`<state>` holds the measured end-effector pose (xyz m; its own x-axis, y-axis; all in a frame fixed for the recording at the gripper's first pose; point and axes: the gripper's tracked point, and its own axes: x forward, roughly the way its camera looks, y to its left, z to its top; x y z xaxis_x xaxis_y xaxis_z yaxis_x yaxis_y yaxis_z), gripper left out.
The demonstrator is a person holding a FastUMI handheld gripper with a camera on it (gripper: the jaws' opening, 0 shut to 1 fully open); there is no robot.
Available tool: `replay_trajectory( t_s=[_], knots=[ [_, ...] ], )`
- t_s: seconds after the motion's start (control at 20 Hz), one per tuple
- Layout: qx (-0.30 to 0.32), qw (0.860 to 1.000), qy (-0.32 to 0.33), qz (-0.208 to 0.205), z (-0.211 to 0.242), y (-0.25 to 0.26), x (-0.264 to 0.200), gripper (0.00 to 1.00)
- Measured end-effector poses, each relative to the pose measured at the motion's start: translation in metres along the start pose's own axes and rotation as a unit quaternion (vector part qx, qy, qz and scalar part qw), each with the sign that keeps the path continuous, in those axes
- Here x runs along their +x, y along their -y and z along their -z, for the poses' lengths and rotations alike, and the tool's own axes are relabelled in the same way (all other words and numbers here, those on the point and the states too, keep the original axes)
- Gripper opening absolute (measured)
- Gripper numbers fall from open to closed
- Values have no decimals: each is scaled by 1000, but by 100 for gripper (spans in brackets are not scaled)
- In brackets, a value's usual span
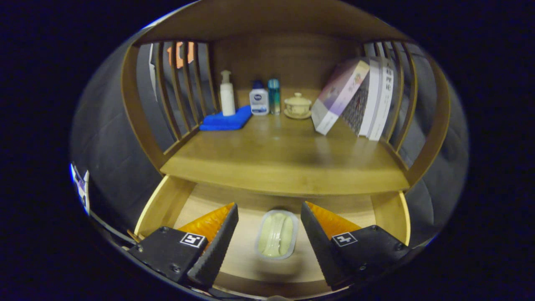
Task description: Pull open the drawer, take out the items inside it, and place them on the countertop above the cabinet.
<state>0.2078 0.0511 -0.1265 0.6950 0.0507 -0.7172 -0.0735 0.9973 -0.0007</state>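
One small oval clear-plastic container (277, 234) lies mid-floor in the pulled-out light wooden drawer (164, 205). Tongs (269, 228) stand wide, flanking it without contact, below the wooden table's (284, 167) front edge.

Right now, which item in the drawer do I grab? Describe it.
Below the countertop, the drawer is pulled open. On its floor, between the open gripper fingers, lies a small oval clear-lidded container with pale green contents, the one item visible there.

Drawer (167, 200) stood pulled out, top open; only a small tray (277, 234) lay inside, w/ bare floor either side. Gripper (269, 217) fingers were spread wide, flanking it. Countertop (284, 163) front & middle were free; bottles (259, 98), cloth (225, 120), teacup (297, 105) & books (359, 98) crowded the back.
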Motion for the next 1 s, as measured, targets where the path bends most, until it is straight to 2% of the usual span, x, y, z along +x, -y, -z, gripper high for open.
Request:
replay_trajectory(
  t_s=[0.05,0.25,0.4,0.65,0.7,0.85,1.0],
  knots=[
    [2,1000,-22,8,7,3,5,91],
    [22,994,-111,4,39,-2,26,85],
    [3,989,-149,17,55,0,35,81],
    [27,980,-193,33,69,4,51,71],
    [31,979,-196,37,70,7,54,68],
    [43,976,-208,49,73,12,57,45],
    [38,977,-203,47,72,11,58,35]
  ],
)
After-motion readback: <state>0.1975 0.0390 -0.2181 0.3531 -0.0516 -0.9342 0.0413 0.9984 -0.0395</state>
